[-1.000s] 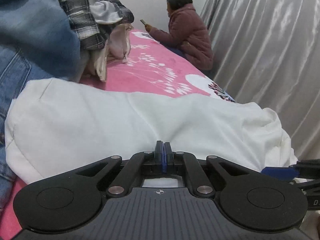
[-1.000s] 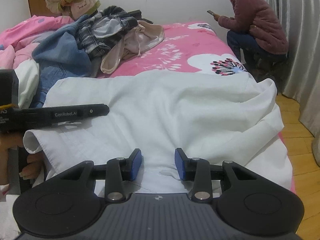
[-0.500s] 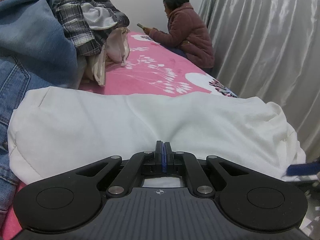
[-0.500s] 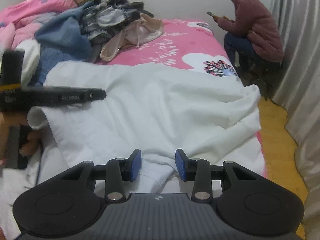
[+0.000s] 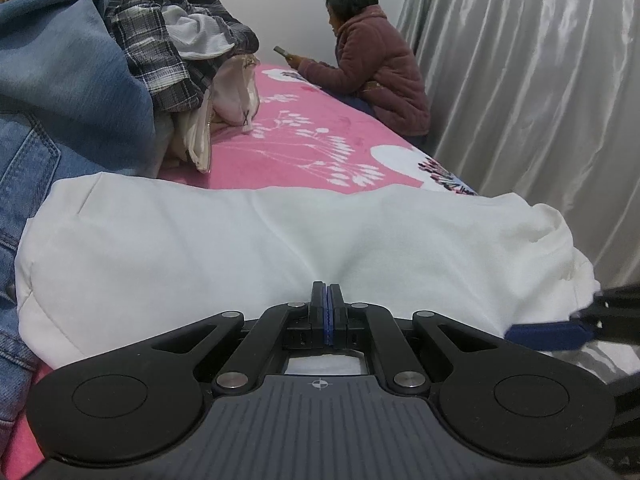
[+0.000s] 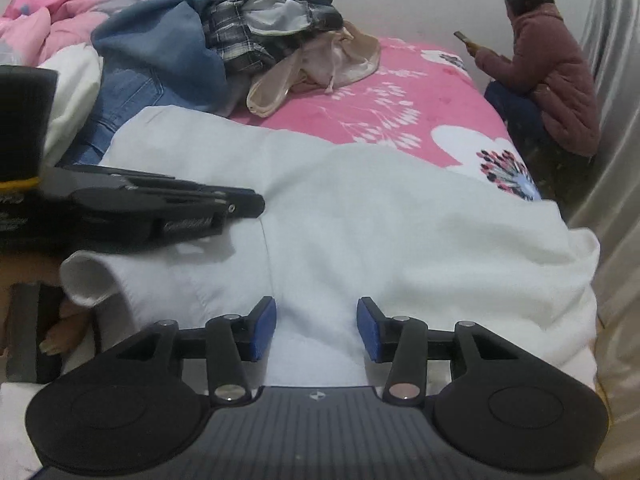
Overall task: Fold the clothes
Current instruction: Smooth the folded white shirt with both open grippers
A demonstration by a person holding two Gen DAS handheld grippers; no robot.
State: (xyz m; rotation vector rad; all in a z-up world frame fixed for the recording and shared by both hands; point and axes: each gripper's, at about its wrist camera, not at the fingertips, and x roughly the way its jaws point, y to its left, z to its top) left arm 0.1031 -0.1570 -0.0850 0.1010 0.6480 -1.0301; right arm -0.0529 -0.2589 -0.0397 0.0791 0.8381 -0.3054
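Right wrist view: my right gripper point(image 6: 316, 328) has just been opening, its blue pads now spread either side of a ridge of the white garment point(image 6: 360, 216) without pressing it, and the view has shifted across the cloth since a moment ago. Left wrist view: my left gripper point(image 5: 327, 312) stays pressed together at the garment's near edge; whether cloth is pinched I cannot tell. The garment lies spread over the near end of the pink bed point(image 6: 404, 92), beside the unfolded clothes pile point(image 6: 224, 40). I judge a fresh grip is being set up for a fold.
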